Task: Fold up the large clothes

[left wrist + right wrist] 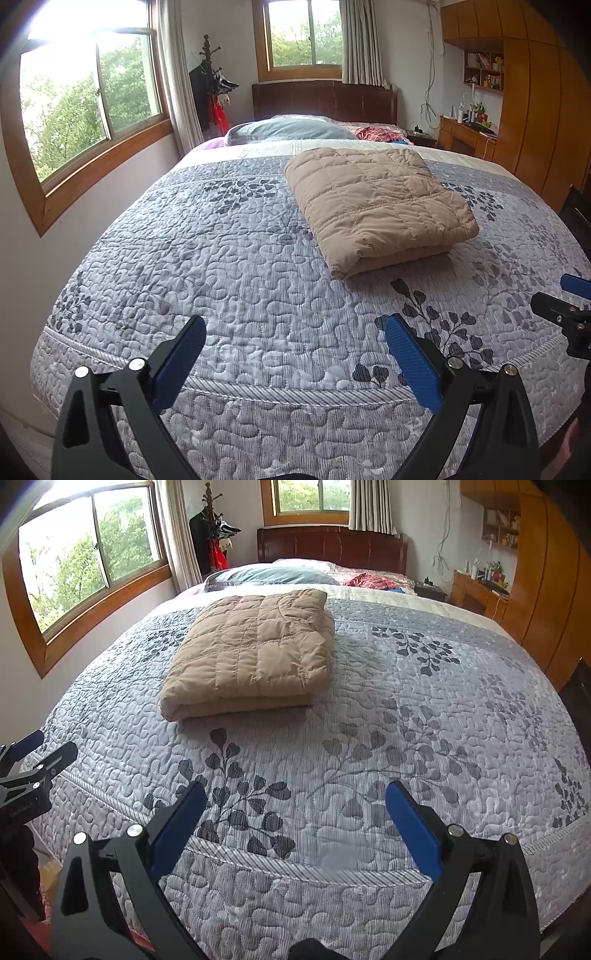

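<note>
One wide bed under a grey quilted bedspread printed with dark leaf sprays (236, 258), filling the middle and lower part of both views; it appears to serve as the folding surface, its broad flat top giving room to spread a bulky garment.

One tan quilted puffer garment, folded into a thick rectangular bundle (376, 206), lying on the bedspread in the upper right of centre in the left wrist view and upper left of centre (251, 650) in the right wrist view. Layers stacked square, edges roughly aligned: judged as folding finished or nearly so. Well apart from both tools.

One left black two-finger gripper with blue ribbed pads (295, 354), lower centre of its own view, over the near edge of the bed. Fingers spread wide, nothing between them; presumably drawn clear so as not to disturb the bundle.

One right gripper of the same make (295, 823), lower centre of its view, likewise spread and empty.
</note>
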`<action>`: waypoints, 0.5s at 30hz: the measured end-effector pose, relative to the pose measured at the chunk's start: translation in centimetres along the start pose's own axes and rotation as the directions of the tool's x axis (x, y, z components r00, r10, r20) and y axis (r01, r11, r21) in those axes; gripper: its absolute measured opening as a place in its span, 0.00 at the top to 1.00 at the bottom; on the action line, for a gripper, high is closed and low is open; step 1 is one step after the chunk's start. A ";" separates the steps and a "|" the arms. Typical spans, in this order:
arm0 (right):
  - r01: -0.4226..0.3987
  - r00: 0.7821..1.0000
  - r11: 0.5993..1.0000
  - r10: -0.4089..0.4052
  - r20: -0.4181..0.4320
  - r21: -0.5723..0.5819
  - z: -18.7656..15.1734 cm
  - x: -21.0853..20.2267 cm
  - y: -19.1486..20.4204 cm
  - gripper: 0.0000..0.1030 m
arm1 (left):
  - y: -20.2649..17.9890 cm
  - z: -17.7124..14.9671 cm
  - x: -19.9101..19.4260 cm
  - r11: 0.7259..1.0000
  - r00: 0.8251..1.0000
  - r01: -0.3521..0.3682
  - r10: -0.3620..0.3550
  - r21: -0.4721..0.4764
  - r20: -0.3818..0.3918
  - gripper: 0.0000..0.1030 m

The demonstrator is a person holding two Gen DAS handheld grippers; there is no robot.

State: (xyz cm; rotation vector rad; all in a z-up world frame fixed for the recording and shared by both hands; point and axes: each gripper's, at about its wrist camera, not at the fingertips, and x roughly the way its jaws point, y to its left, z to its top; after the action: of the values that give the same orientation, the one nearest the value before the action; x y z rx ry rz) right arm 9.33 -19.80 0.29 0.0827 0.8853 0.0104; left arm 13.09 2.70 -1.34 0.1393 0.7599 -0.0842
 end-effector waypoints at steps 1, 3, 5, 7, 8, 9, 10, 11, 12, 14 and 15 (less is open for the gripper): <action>0.000 1.000 1.000 0.000 0.000 0.000 0.0 0.0 0.0 0.06 | 0.0 0.0 0.0 1.000 1.000 0.002 -0.002 0.000 -0.001 0.05; 0.000 1.000 1.000 0.000 0.000 0.001 0.0 0.0 0.0 0.06 | 0.0 0.0 0.0 1.000 1.000 0.005 -0.005 0.000 -0.001 0.05; 0.000 1.000 1.000 0.000 -0.002 0.000 0.0 0.0 0.0 0.06 | 0.0 0.0 0.0 1.000 1.000 0.008 -0.008 -0.001 -0.002 0.05; -0.002 1.000 1.000 0.002 -0.003 0.000 0.0 0.1 -0.1 0.06 | 0.0 0.1 0.0 1.000 1.000 0.011 -0.011 -0.002 -0.004 0.05; -0.002 1.000 1.000 0.002 -0.003 0.000 0.0 0.1 0.0 0.06 | 0.0 0.0 0.0 1.000 1.000 0.012 -0.012 -0.001 -0.004 0.05; -0.001 1.000 1.000 0.001 -0.003 -0.001 0.0 0.1 0.0 0.06 | 0.0 0.0 0.0 1.000 1.000 0.012 -0.012 0.000 -0.004 0.05; -0.001 1.000 1.000 0.001 -0.004 -0.001 0.0 0.1 -0.1 0.06 | 0.0 0.0 0.0 1.000 1.000 0.012 -0.012 0.000 -0.003 0.05; -0.001 1.000 1.000 0.001 -0.003 -0.001 0.0 0.1 0.0 0.06 | 0.0 0.0 0.0 1.000 1.000 0.013 -0.013 0.000 -0.003 0.05; -0.001 1.000 1.000 0.001 -0.003 0.000 0.0 0.1 0.0 0.06 | 0.0 0.0 0.0 1.000 1.000 0.013 -0.013 0.000 -0.004 0.05; -0.001 1.000 1.000 0.001 -0.004 0.000 0.0 0.2 0.0 0.06 | 0.0 0.0 0.0 1.000 1.000 0.014 -0.014 -0.001 -0.004 0.05; -0.001 1.000 1.000 0.001 -0.004 0.000 0.0 0.1 0.0 0.06 | 0.0 0.0 0.0 1.000 1.000 0.013 -0.013 -0.001 -0.004 0.05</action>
State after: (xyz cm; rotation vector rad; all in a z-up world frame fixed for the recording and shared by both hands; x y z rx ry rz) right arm 9.42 -19.81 0.19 0.0831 0.8888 0.0113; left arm 13.13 2.70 -1.34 0.1337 0.7646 -0.0961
